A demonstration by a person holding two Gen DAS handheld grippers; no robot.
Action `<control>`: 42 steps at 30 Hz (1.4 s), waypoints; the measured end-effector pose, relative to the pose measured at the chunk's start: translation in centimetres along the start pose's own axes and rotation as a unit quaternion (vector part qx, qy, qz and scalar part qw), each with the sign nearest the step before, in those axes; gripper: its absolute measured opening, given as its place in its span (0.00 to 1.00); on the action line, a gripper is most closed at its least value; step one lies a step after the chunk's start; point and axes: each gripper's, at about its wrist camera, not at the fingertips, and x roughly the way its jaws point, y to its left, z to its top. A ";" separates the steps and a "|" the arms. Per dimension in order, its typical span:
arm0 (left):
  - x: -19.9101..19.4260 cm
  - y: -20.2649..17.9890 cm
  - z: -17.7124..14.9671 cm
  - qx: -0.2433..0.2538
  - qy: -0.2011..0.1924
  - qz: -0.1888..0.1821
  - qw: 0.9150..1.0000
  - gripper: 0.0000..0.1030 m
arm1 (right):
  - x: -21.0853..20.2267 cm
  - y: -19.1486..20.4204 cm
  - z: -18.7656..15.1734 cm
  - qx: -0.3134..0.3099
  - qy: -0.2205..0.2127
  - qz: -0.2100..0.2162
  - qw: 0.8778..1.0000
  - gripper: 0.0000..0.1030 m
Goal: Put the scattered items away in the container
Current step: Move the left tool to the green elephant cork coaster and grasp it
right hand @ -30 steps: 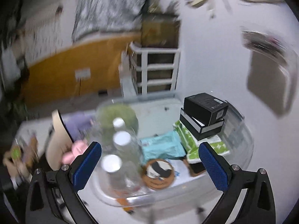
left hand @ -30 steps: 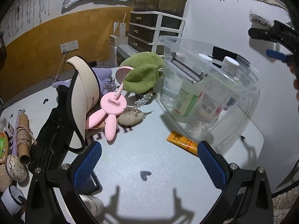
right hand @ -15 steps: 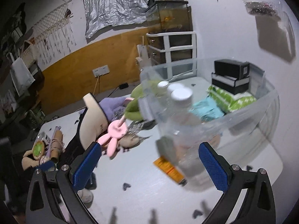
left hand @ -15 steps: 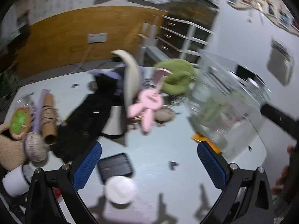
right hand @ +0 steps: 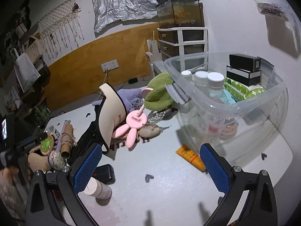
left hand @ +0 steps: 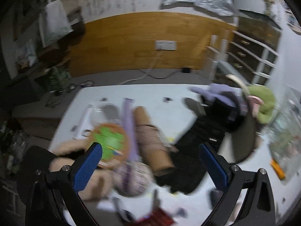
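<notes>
The clear plastic bin (right hand: 263,101) stands at the table's right and holds bottles (right hand: 214,82), black boxes (right hand: 244,67) and green packs. My right gripper (right hand: 150,162) hangs open over bare tabletop, with an orange tube (right hand: 190,157) just ahead of its right finger. A pink bunny stand (right hand: 133,124) leans on a cream cap (right hand: 111,116) in the pile behind. My left gripper (left hand: 150,162) is open above the left clutter: a cardboard roll (left hand: 152,137), a green-faced disc (left hand: 111,141), a patterned ball (left hand: 131,177) and dark fabric (left hand: 190,165). The left wrist view is blurred.
A green plush (right hand: 160,92) and a purple plush (right hand: 129,96) lie beside the bin. A black case (right hand: 105,173) and a white cylinder (right hand: 97,188) sit near my right gripper's left finger. A person's hand (right hand: 7,179) holds the other gripper at far left. Drawers (right hand: 184,39) stand behind the table.
My left gripper has swung left from the bin to the clutter at the table's left end. My right gripper has pulled back from over the bin and now faces the tabletop and the bin's side.
</notes>
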 end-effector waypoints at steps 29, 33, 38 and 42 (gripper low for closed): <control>8.1 -5.3 -1.1 0.055 0.142 -0.210 0.966 1.00 | 0.6 -0.4 -1.9 0.060 0.035 -0.052 0.996 1.00; 7.2 -6.1 -1.5 0.065 0.127 -0.191 0.971 1.00 | 0.6 -0.9 -1.9 0.067 0.036 -0.053 0.996 1.00; 7.6 -2.4 -0.9 0.043 0.116 -0.134 0.983 1.00 | 1.0 -1.2 -1.8 0.070 0.045 -0.050 0.995 1.00; 8.5 2.1 -0.6 -0.001 0.127 -0.102 0.987 1.00 | 1.2 -1.2 -1.8 0.069 0.049 -0.047 0.995 1.00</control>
